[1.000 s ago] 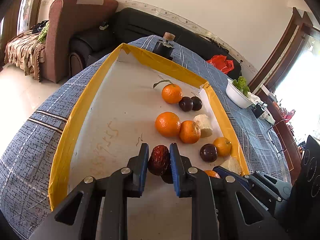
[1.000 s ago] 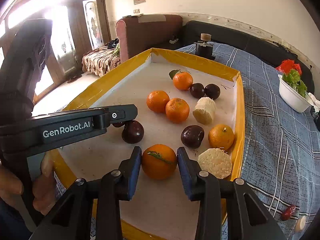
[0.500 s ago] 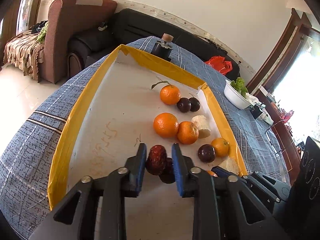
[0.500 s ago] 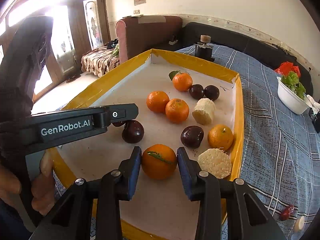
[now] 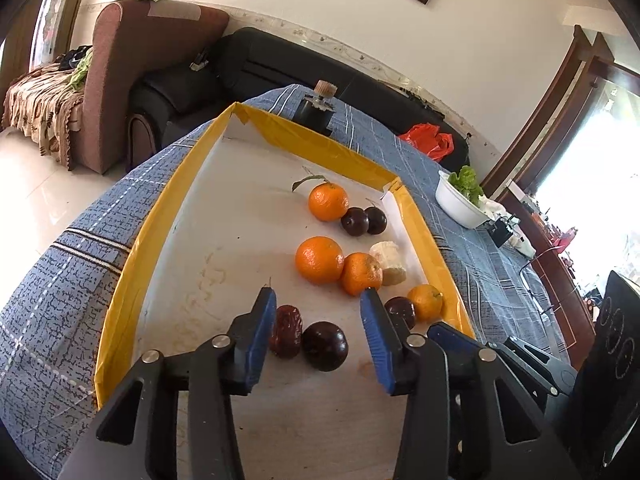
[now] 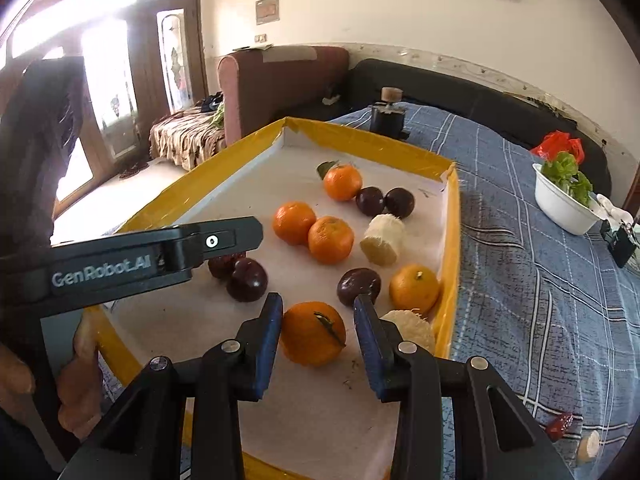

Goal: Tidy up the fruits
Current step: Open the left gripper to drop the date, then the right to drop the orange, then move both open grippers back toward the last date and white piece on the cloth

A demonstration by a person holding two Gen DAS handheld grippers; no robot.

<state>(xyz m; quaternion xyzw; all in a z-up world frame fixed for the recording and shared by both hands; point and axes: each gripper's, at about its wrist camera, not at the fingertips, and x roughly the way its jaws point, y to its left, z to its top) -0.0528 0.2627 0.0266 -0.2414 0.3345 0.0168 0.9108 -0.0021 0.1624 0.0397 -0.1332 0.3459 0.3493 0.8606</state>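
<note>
Now, in the left wrist view, the jaws of the left gripper [image 5: 318, 312] are opening, and a wrinkled red date [image 5: 286, 331] is seen just inside the left blue pad, at about seven o'clock from the gap's middle, with its long axis running roughly from twelve to six. Whether the pad is touching it cannot be told. A dark plum [image 5: 324, 345] lies against the date at its four o'clock, also between the jaws but clear of the right pad. Both are set down on the white floor of the yellow-rimmed tray [image 5: 120, 296]

In the right wrist view, the jaws of the right gripper [image 6: 318, 312] are stood either side of an orange [image 6: 313, 333]; the left pad is seen touching it, a sliver of gap is left at the right pad, so no firm grip is judged. A retreat toward six o'clock would be judged to clear the date
</note>
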